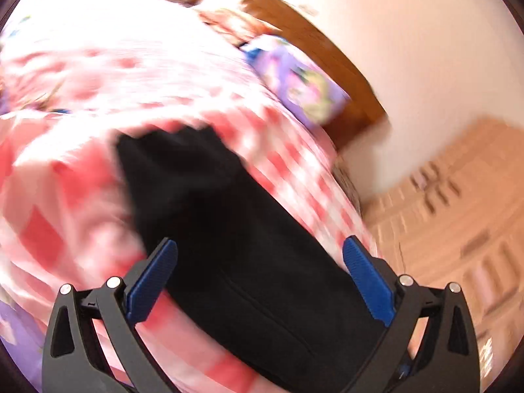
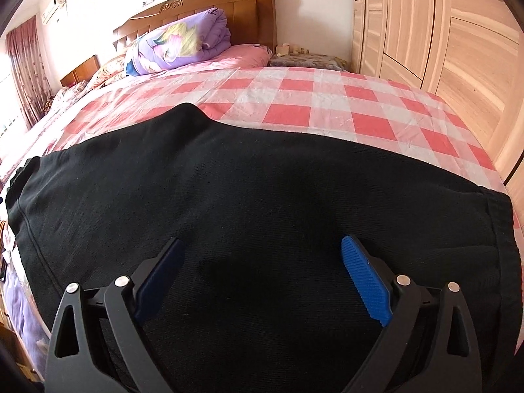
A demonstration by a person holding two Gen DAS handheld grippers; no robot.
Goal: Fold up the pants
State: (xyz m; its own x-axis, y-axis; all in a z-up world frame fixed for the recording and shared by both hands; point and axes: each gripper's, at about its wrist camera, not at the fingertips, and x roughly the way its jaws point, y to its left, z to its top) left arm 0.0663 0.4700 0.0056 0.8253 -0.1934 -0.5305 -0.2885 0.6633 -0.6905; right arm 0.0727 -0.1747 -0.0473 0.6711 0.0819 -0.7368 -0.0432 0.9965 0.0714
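- So the black pants (image 2: 249, 203) are lying on the checked bedspread (image 2: 294, 98), already looking doubled over into one wide band running left to right across the right wrist view.
- The right gripper (image 2: 262, 275) is hovering right over the middle of that band, jaws spread wide with nothing pinched between the blue pads (image 2: 366, 285). Fabric is just sitting underneath.
- The left gripper (image 1: 260, 278) is also hanging wide apart and gripping nothing. Its view is badly smeared, but the pants (image 1: 209, 203) are stretching away from it lengthwise, toward the purple quilt (image 1: 301, 82) by the headboard.
- That's my read of what matters: the long axis is running crosswise to the right gripper but straight ahead of the left one.
- Guessing the next fold is end over end, so each gripper is needing an end. The cuffed edge (image 2: 491, 216) is sitting nearer the right one.
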